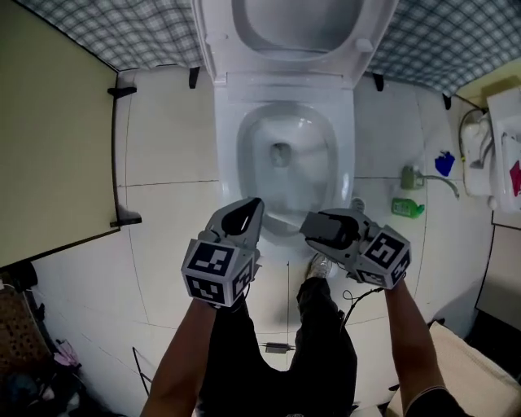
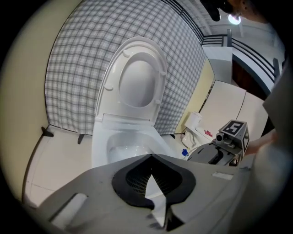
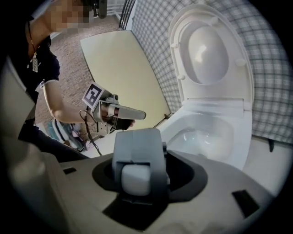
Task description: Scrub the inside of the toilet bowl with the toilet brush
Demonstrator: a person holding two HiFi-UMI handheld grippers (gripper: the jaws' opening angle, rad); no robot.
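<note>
The white toilet (image 1: 285, 155) stands ahead with its lid and seat (image 1: 297, 24) raised and a little water in the bowl; it also shows as the bowl (image 2: 128, 146) in the left gripper view and the bowl (image 3: 206, 137) in the right gripper view. My left gripper (image 1: 244, 213) hovers just short of the bowl's front rim, jaws together, holding nothing. My right gripper (image 1: 313, 226) is beside it, turned towards the left, jaws apart and empty. Each gripper sees the other: the right gripper (image 2: 219, 151) and the left gripper (image 3: 123, 112). No toilet brush shows in either gripper.
A cream door panel (image 1: 49, 138) closes off the left side. A green bottle (image 1: 407, 208), a blue item (image 1: 444, 164) and white fittings (image 1: 488, 147) sit on the floor to the toilet's right. My legs and a shoe (image 1: 319, 265) stand on the white tiles below the grippers.
</note>
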